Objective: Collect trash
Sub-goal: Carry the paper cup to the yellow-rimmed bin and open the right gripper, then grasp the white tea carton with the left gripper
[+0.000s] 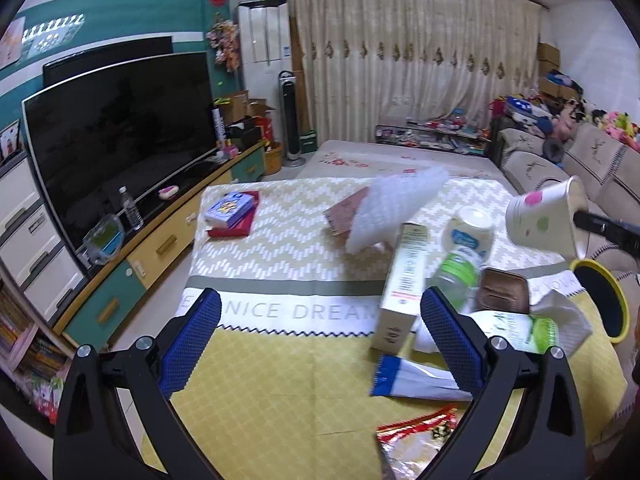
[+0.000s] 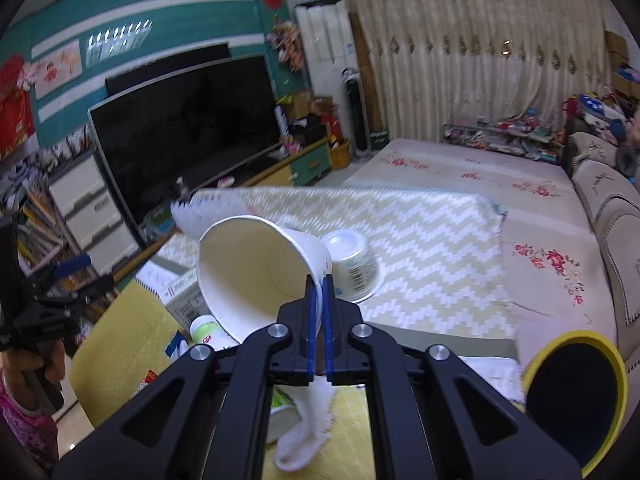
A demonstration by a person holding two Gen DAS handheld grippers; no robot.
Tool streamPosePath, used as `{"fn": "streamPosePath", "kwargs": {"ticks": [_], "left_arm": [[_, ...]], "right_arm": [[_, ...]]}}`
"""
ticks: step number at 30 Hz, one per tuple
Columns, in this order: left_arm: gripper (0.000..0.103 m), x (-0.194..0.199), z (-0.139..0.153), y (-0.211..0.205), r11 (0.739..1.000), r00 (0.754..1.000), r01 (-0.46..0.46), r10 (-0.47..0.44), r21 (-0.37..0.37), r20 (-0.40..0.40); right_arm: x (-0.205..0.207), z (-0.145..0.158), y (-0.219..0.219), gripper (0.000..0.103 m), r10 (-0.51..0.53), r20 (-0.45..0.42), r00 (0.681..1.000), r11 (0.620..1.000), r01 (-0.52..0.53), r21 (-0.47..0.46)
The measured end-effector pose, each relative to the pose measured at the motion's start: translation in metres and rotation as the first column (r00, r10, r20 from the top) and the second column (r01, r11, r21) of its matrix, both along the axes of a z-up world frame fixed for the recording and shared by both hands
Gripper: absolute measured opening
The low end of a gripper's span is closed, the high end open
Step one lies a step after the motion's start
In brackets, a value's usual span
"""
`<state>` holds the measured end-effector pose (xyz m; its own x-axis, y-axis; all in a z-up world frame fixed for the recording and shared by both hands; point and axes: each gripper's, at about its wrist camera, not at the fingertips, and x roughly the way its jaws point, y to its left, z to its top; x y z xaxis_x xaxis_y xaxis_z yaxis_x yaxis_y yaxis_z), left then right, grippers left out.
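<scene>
My right gripper (image 2: 319,280) is shut on the rim of a white paper cup (image 2: 256,268) and holds it tipped above the table; the cup with coloured dots also shows in the left wrist view (image 1: 544,216). My left gripper (image 1: 320,308) is open and empty above the yellow tablecloth (image 1: 280,380). Trash lies on the cloth: a tall cream carton (image 1: 400,288), a white tub (image 1: 472,232), a green-labelled bottle (image 1: 458,276), a blue and white wrapper (image 1: 416,380), a red snack bag (image 1: 416,440), bubble wrap (image 1: 396,204) and a tissue (image 2: 308,428).
A yellow-rimmed bin with a black inside (image 2: 576,396) stands at the table's right edge, also in the left wrist view (image 1: 600,296). A box set (image 1: 232,212) lies at the table's far left. A TV (image 1: 120,136) on a cabinet stands left, a sofa (image 1: 580,160) right.
</scene>
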<state>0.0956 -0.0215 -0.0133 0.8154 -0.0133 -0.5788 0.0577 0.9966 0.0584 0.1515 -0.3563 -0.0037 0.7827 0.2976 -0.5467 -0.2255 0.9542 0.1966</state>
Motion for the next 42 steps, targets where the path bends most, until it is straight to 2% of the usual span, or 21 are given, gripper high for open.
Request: {"fn": "streamPosePath", "kwargs": {"ticks": [3, 6, 8, 9, 12, 17, 22, 23, 24, 25, 31, 36, 42], "left_arm": [[0.098, -0.007, 0.002, -0.011, 0.999, 0.999, 0.044, -0.045, 0.009, 0.006], [0.098, -0.012, 0.003, -0.023, 0.996, 0.996, 0.087, -0.087, 0.019, 0.005], [0.098, -0.014, 0.002, -0.030, 0.994, 0.994, 0.111, -0.111, 0.015, -0.001], [0.098, -0.014, 0.002, -0.034, 0.993, 0.993, 0.121, -0.121, 0.011, -0.004], [0.098, -0.013, -0.001, -0.042, 0.990, 0.990, 0.141, -0.141, 0.002, -0.018], [0.098, -0.008, -0.010, -0.050, 0.987, 0.986, 0.160, -0.160, -0.009, -0.052], [0.098, 0.000, -0.017, -0.053, 0.986, 0.983, 0.168, -0.168, -0.007, -0.075], [0.098, 0.001, -0.018, -0.053, 0.986, 0.983, 0.168, -0.168, -0.008, -0.077], [0.098, 0.003, -0.019, -0.054, 0.985, 0.982, 0.170, -0.170, -0.009, -0.078], [0.098, 0.005, -0.019, -0.054, 0.985, 0.982, 0.172, -0.173, -0.009, -0.079], [0.098, 0.018, -0.025, -0.055, 0.983, 0.979, 0.184, -0.183, -0.001, -0.085], [0.086, 0.037, -0.033, -0.054, 0.986, 0.982, 0.163, -0.158, 0.037, -0.104], [0.069, 0.064, -0.044, -0.053, 0.988, 0.974, 0.157, -0.154, 0.004, -0.164]], "right_arm": [[-0.018, 0.004, -0.035, 0.003, -0.124, 0.015, 0.992, 0.992, 0.124, 0.003], [-0.034, -0.004, -0.080, 0.003, -0.280, -0.009, 0.960, 0.960, 0.280, -0.003], [-0.042, -0.018, -0.114, 0.003, -0.383, -0.053, 0.922, 0.924, 0.383, -0.011], [-0.045, -0.028, -0.133, 0.003, -0.440, -0.088, 0.894, 0.898, 0.439, -0.024], [-0.045, -0.058, -0.172, 0.003, -0.530, -0.180, 0.829, 0.846, 0.531, -0.048], [-0.035, -0.109, -0.209, 0.003, -0.590, -0.306, 0.747, 0.800, 0.592, -0.098], [-0.025, -0.139, -0.224, 0.009, -0.612, -0.368, 0.700, 0.778, 0.615, -0.125], [-0.024, -0.140, -0.227, 0.012, -0.614, -0.371, 0.697, 0.776, 0.617, -0.126], [-0.023, -0.141, -0.227, 0.021, -0.614, -0.373, 0.696, 0.776, 0.619, -0.123], [-0.022, -0.140, -0.226, 0.025, -0.613, -0.369, 0.698, 0.777, 0.618, -0.121], [-0.028, -0.126, -0.216, 0.026, -0.612, -0.326, 0.721, 0.784, 0.606, -0.133], [-0.030, -0.116, -0.204, 0.027, -0.595, -0.308, 0.743, 0.800, 0.585, -0.134], [-0.029, -0.108, -0.190, 0.031, -0.574, -0.295, 0.764, 0.816, 0.561, -0.136]]}}
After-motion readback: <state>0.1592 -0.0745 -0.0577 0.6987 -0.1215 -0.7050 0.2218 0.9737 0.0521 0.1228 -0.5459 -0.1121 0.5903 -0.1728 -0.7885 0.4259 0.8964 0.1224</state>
